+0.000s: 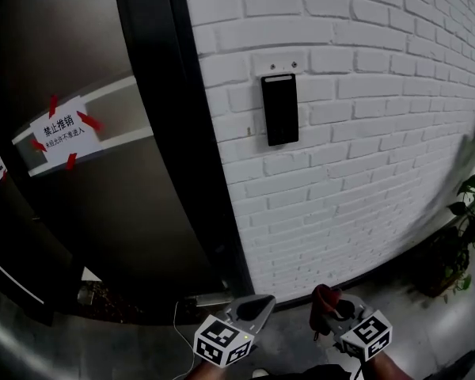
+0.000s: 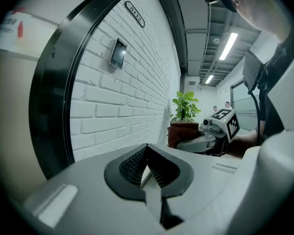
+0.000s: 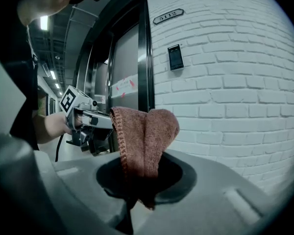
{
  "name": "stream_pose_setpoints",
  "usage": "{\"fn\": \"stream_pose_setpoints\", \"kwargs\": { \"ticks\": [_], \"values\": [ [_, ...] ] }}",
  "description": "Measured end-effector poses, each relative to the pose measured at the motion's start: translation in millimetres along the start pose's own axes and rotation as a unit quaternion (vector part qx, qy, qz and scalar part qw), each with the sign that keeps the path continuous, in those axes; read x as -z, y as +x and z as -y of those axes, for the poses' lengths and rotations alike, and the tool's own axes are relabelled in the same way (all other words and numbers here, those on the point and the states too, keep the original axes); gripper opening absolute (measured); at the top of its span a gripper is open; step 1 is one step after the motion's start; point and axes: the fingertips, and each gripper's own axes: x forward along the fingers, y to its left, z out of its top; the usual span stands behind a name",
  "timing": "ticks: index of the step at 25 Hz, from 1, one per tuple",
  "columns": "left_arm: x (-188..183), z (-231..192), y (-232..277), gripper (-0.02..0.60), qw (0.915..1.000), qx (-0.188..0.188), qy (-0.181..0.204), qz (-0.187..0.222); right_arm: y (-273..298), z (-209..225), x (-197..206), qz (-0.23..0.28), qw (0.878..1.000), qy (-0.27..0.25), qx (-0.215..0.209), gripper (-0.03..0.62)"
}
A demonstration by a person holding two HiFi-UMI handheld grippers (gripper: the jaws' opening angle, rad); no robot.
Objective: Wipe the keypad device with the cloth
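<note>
Paper notice fixed with red tape strips sits on the grey metal door, well to the left of the keypad device. A thick black door frame stands between that door and the keypad device. The device is a dark upright slab mounted on the white brick wall, just right of the frame. Below the keypad device and well apart from it, down near the floor, I hold my left gripper. Its jaws are pressed together with nothing between them, and it points up along the wall. Just to the right is my right gripper, also low under the keypad device. It is clenched on the cloth, a reddish-brown fold that stands up out of the jaws. Only plain courses of brick lie between the cloth and the device above. Far right of the keypad device, a leafy potted plant stands at the foot of the wall.
</note>
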Motion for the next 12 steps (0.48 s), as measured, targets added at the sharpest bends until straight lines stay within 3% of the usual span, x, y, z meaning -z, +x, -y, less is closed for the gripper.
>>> {"fn": "stream_pose_setpoints", "kwargs": {
  "ticks": [4, 7, 10, 12],
  "values": [
    [-7.6, -17.6, 3.9, 0.017, 0.9998, 0.018, 0.008, 0.002, 19.4, 8.3, -20.2, -0.002, 0.999, -0.038, 0.021, 0.054],
    [-15.9, -23.6, 9.4, 0.017, 0.9996, 0.022, 0.013, 0.008, 31.9, 22.3, -41.0, -0.001, 0.995, -0.095, 0.030, 0.054],
    [-21.1, -17.8, 18.9, 0.017, 0.9995, 0.025, 0.016, 0.012, 46.2, 36.2, -66.4, -0.008, 0.982, -0.184, 0.037, 0.054],
    [-21.7, -9.6, 25.9, 0.017, 0.9995, 0.026, 0.010, 0.013, 53.8, 46.1, -86.1, -0.019, 0.965, -0.257, 0.045, 0.054]
  ]
}}
